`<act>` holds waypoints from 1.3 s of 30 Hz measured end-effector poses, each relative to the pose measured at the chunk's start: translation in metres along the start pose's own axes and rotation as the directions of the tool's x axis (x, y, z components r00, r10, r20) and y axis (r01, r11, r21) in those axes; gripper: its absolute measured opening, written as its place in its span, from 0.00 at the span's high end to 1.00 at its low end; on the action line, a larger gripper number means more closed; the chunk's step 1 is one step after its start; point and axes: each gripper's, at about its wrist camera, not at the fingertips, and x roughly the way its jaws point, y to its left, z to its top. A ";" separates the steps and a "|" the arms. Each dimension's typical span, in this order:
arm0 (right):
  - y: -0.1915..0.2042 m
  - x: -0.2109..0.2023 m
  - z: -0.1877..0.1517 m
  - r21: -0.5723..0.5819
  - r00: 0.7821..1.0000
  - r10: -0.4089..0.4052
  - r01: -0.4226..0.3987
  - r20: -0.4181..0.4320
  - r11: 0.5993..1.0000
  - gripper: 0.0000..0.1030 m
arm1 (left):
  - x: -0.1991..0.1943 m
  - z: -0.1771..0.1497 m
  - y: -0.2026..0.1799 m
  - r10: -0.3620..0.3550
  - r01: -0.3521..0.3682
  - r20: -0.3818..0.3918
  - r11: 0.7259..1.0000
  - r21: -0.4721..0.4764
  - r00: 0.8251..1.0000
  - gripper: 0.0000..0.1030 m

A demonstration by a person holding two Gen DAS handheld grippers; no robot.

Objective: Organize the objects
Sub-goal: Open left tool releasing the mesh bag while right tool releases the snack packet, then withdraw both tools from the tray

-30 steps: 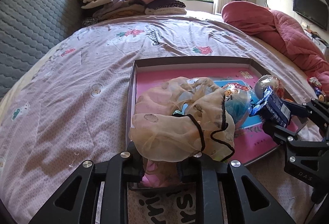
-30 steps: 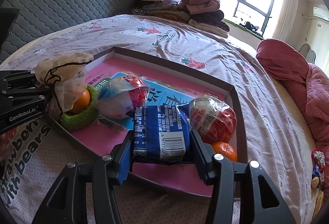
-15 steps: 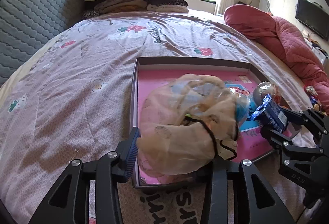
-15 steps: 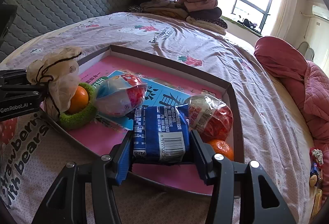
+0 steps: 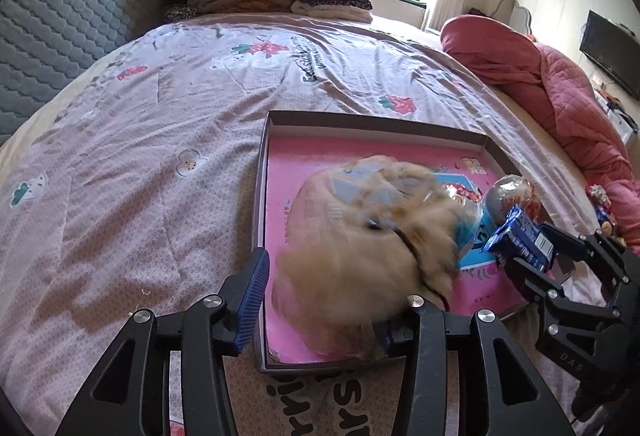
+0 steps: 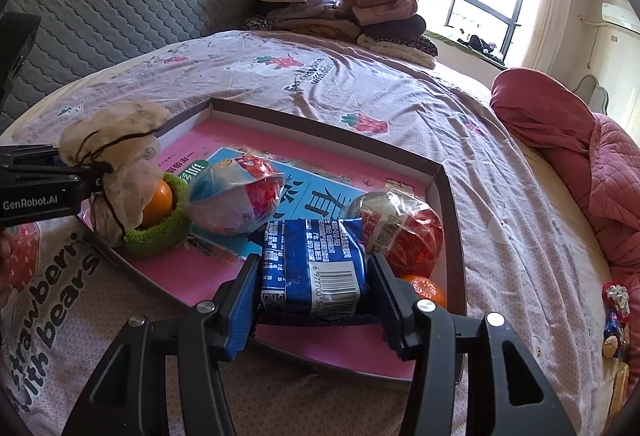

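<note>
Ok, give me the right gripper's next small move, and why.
Probably ease it down and open the fingers: the right gripper has the blue packet clamped over the near edge of the tray, and bare pink floor shows just beneath it.

Tray [image 6: 450,196] on bed [image 6: 500,164]; orange [image 6: 158,198] in ring [image 6: 160,236], tray's left end.

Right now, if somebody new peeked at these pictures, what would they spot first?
Probably the shiny blue snack packet, pinched between the right gripper's fingers over the near edge of the shallow pink-floored cardboard tray on the bed. Next, the floppy beige mesh pouch with a black drawstring at the left gripper, over the tray's left end, beside an orange nestled in a fuzzy green ring.
</note>
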 end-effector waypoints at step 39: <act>-0.011 -0.014 0.007 0.050 0.999 0.004 -0.006 0.043 0.999 0.48 | -0.034 0.003 -0.019 0.019 -0.023 0.081 0.998 0.051 0.996 0.53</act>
